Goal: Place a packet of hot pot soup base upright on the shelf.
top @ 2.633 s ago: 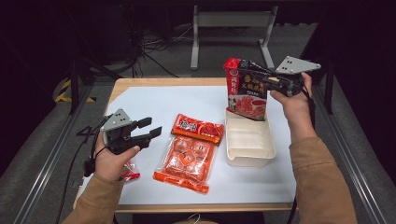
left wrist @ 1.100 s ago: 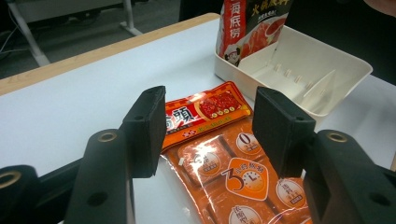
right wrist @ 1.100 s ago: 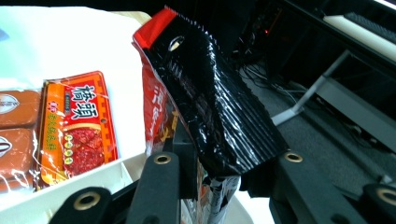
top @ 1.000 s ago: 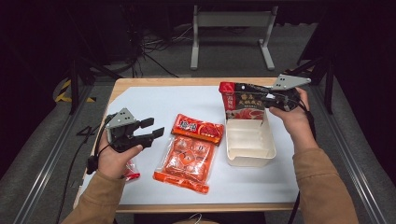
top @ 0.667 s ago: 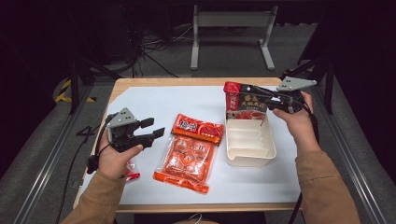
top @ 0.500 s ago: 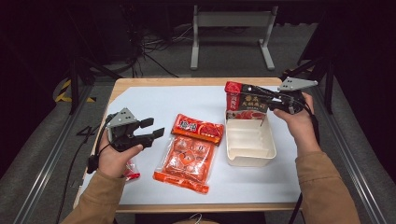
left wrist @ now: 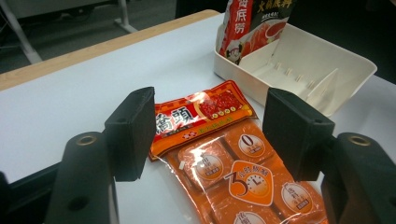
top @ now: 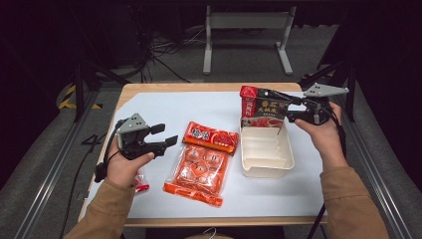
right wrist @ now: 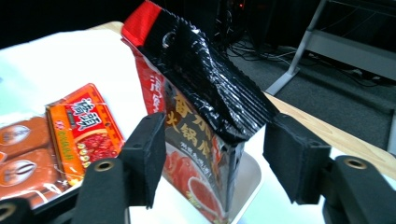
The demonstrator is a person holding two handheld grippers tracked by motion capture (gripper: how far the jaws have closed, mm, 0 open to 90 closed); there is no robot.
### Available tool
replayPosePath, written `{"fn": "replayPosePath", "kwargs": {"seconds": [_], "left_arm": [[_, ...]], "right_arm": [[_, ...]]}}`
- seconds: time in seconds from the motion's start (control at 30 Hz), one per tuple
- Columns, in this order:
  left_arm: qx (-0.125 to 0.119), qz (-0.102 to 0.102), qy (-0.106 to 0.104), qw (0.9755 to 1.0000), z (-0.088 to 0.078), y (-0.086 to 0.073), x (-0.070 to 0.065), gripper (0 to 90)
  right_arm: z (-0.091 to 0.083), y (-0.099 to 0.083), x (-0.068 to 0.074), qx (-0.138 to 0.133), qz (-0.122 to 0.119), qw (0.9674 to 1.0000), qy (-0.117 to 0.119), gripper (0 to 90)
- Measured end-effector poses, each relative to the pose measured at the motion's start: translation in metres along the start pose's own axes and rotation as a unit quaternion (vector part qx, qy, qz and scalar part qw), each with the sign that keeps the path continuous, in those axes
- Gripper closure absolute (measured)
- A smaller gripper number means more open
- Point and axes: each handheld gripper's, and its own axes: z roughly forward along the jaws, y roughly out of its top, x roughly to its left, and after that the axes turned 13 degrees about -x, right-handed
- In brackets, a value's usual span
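The tall red-and-black foil soup-base pouch (top: 262, 107) now stands upright in the far end of the white rectangular plastic bin (top: 266, 160), which sits toward the right edge of the table (top: 164, 107). The right claw (top: 280, 106) has just been opening: in the right gripper view its two pads stand apart on either side of the pouch's crumpled black top and no longer press on it. So I judge the placing of this pouch done, with only the withdrawal of that claw left.

Still outside the bin are the small orange-and-red flat sachet (top: 210, 138) and the larger orange clear-fronted pack of round portions (top: 198, 171), lying overlapped near the middle of the table, the sachet's near edge on the pack. The left claw (top: 164, 135) hangs just left of them, its jaws apart and empty, having widened just now; I take these two as the next to go in.

A small red-and-clear wrapper (top: 140, 182) lies by the left hand, near the left edge; what it is I cannot quite tell. Nothing stands between the packs and the bin, whose near part is free.
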Motion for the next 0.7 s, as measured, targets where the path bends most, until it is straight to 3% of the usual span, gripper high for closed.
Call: {"fn": "replayPosePath", "kwargs": {"seconds": [0.27,0.3,0.43,0.7], "left_arm": [[0.001,0.004,-0.004,1.0000,0.004,0.001,0.004,33.6],[0.002,-0.005,-0.004,1.0000,0.004,0.000,0.003,33.6],[0.001,-0.001,-0.001,1.0000,0.005,0.000,0.007,33.4],[-0.001,-0.007,-0.001,1.0000,0.007,0.000,0.016,32.4]], "right_arm": [[-0.025,0.003,0.007,-0.018,0.000,0.9998,-0.002,36.6],[-0.027,0.003,0.008,-0.019,0.001,0.9998,-0.002,36.6],[-0.034,-0.001,0.012,-0.017,-0.009,0.9998,-0.011,36.6],[-0.048,-0.014,0.022,-0.031,-0.003,0.9993,-0.020,36.6]]}}
